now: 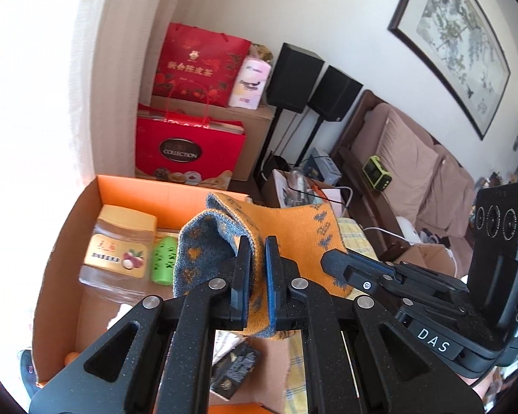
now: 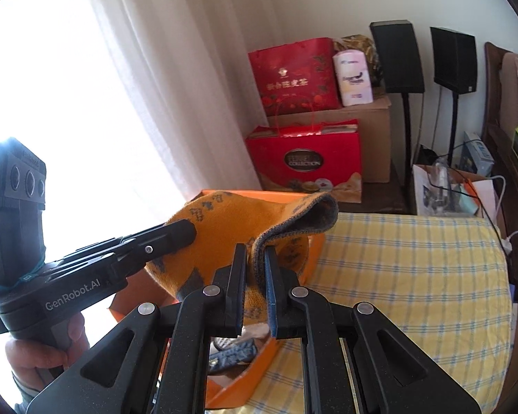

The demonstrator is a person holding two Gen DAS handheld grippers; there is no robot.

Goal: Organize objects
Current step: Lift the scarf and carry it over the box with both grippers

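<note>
An orange sock point(image 1: 293, 224) with grey patterns and a grey lining hangs stretched between both grippers, above an open orange box point(image 1: 138, 189). My left gripper point(image 1: 258, 252) is shut on the sock's grey-lined end. In the left wrist view the right gripper point(image 1: 329, 258) comes in from the right and pinches the other end. In the right wrist view my right gripper point(image 2: 255, 252) is shut on a fold of the sock point(image 2: 245, 220), and the left gripper point(image 2: 188, 231), held by a hand, grips it from the left.
The box holds a jar point(image 1: 121, 245) with a yellow lid, a green cylinder point(image 1: 164, 258) and a dark patterned item point(image 1: 234, 369). It sits on a yellow checked bed point(image 2: 414, 276). Red gift bags point(image 1: 197, 65), speakers point(image 1: 293, 76), a sofa point(image 1: 414, 172) and a curtain point(image 2: 155, 86) stand beyond.
</note>
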